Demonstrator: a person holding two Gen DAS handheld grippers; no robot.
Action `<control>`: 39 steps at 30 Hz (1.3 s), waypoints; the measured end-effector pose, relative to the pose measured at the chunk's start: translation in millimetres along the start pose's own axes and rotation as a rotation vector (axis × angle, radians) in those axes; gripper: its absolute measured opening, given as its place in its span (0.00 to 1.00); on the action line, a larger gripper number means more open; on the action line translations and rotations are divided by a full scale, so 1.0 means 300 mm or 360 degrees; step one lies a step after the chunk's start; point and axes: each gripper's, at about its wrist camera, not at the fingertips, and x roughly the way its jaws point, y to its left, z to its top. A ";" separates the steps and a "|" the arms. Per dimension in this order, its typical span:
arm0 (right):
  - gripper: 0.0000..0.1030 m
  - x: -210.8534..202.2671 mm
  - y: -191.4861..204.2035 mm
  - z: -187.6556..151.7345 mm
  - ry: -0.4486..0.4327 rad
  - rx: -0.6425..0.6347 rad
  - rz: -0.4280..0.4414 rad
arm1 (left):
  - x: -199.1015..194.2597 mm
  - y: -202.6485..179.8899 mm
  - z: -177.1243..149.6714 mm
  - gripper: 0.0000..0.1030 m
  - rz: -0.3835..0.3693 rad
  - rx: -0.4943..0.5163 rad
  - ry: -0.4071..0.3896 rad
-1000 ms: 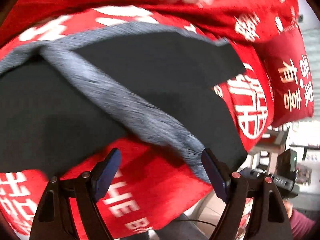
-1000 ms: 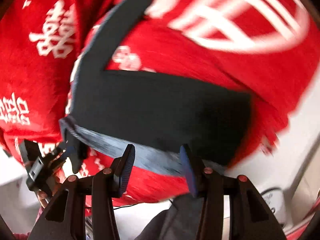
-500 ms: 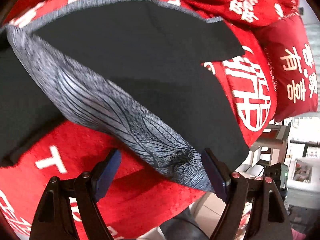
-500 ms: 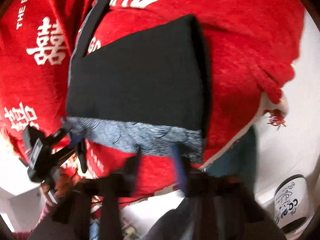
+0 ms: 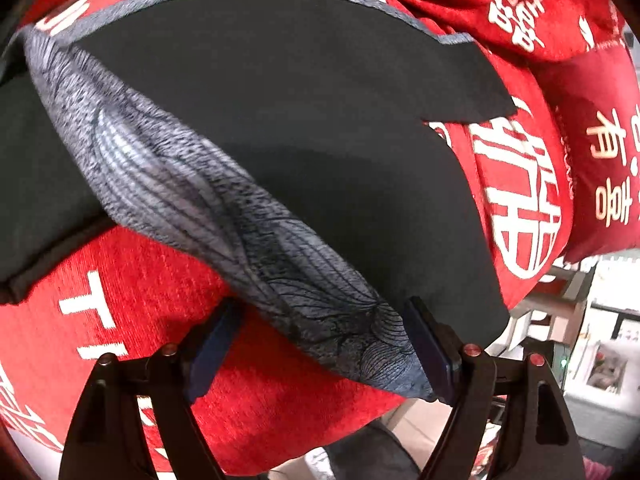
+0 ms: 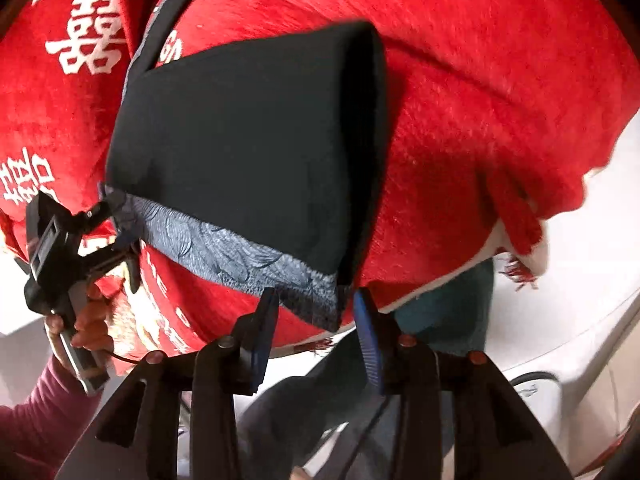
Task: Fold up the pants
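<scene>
Black pants (image 5: 320, 120) with a grey patterned waistband (image 5: 240, 220) lie folded on the red blanket (image 5: 140, 300). My left gripper (image 5: 320, 344) straddles one end of the waistband. Its jaws are closing, and the right finger (image 5: 432, 352) touches the cloth edge. In the right wrist view the pants (image 6: 240, 140) form a dark rectangle with the waistband (image 6: 224, 252) along the near side. My right gripper (image 6: 316, 324) sits at the waistband's near right corner, which lies loose between its opening jaws. The left gripper (image 6: 124, 248) shows at the waistband's far left end.
The red blanket with white characters covers the bed; its fringed edge (image 6: 520, 264) hangs at the right. A red pillow (image 5: 600, 140) lies beyond the pants. A hand with a purple sleeve (image 6: 80, 320) holds the left tool. Shelves and boxes (image 5: 600, 360) stand past the bed edge.
Both grippers came down closer to the waistband. The left jaws narrowed around its end. The right jaws pinched together at the corner, then spread apart again.
</scene>
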 end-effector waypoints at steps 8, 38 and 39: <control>0.04 -0.203 0.193 0.074 -0.0123 -0.0140 0.0269 | -0.090 -0.052 0.058 0.22 -0.0013 0.0011 -0.0047; 0.64 -0.461 0.873 1.124 -0.0637 -0.0713 -0.0317 | -0.209 0.000 0.477 0.72 0.0416 -0.0143 -0.0323; 0.64 -0.472 0.861 1.125 -0.0644 -0.0681 -0.0321 | -0.192 -0.009 0.485 0.72 0.0426 -0.0135 -0.0316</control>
